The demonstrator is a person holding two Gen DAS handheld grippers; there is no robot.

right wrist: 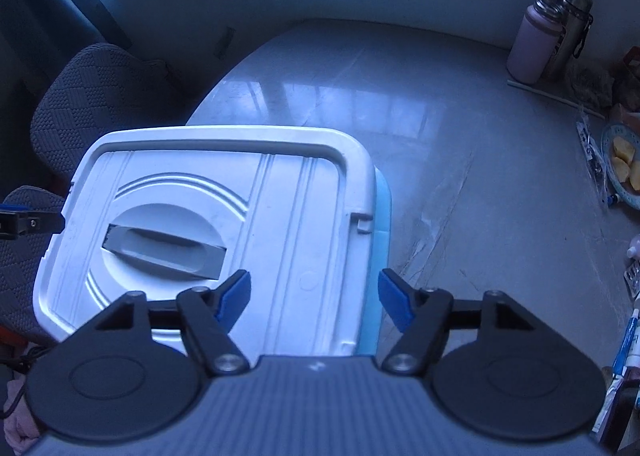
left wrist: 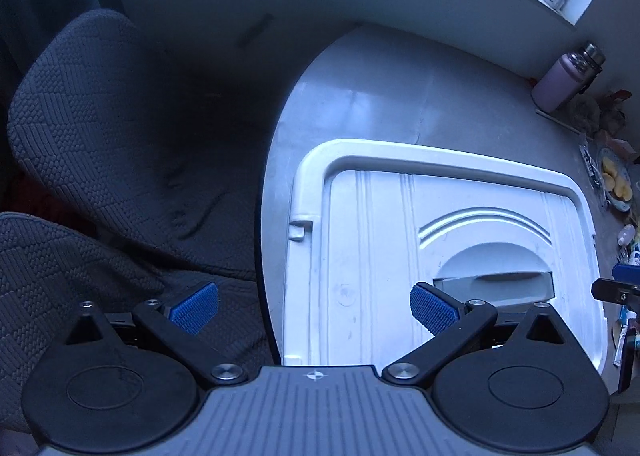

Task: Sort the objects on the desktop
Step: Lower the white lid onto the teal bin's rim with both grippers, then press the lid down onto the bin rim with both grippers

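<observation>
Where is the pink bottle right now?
The pink bottle stands at the table's far right edge in both wrist views, against a steel flask, well beyond the white storage box lid.

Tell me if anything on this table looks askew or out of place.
The white lid sits skewed on the blue box: a strip of the box's rim shows along one side only, so it looks unlatched. Otherwise, small clutter is crowded along the table's far-right edge near the plate of food. No spill shows.

1 white lidded box (right wrist: 224,215), 2 flasks (right wrist: 532,47), 1 plate (right wrist: 612,175) w/ fruit, 1 chair (left wrist: 100,127).
</observation>
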